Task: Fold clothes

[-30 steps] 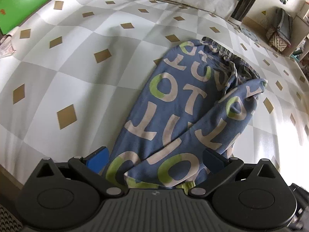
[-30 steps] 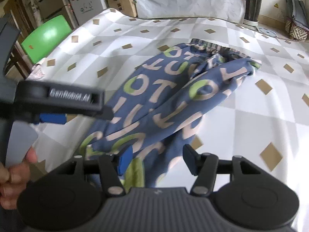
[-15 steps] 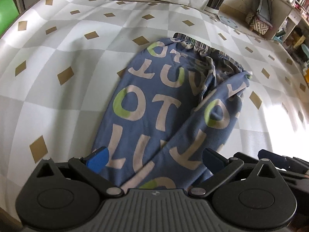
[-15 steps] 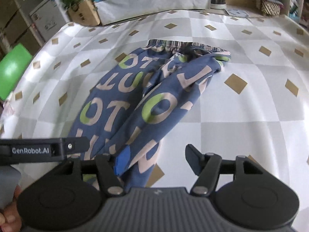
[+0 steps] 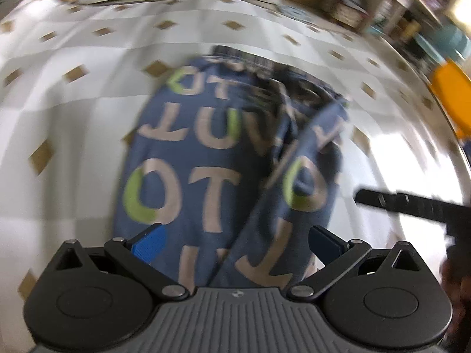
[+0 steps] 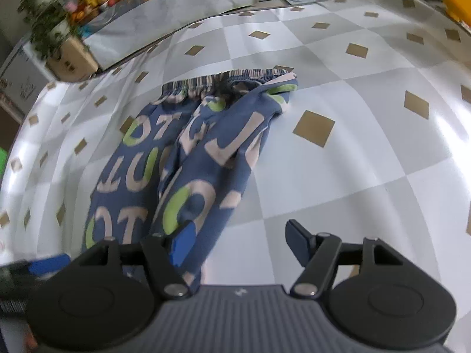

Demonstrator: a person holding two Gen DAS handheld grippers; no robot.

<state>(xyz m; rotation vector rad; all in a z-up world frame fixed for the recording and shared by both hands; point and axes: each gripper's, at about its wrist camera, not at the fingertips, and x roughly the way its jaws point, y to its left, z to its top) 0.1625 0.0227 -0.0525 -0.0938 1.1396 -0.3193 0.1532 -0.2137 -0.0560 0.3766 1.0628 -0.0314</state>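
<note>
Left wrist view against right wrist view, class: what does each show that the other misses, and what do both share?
Only the left wrist view shows an orange object at the table's far right edge and the other gripper's black arm. Only the right wrist view shows a leafy plant, colourful fruit and a cardboard box. Both share the blue letter-printed trousers on the grey-and-white checked tablecloth.

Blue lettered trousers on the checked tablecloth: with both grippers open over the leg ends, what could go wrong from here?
1. The blue lettered trousers lie with one leg crossed over the other, so a grab may catch both layers.
2. The right gripper, whose fingers have just been opening, sits mostly over bare checked tablecloth; it may close on nothing.
3. The striped waistband is bunched, so the fold may come out crooked.
</note>
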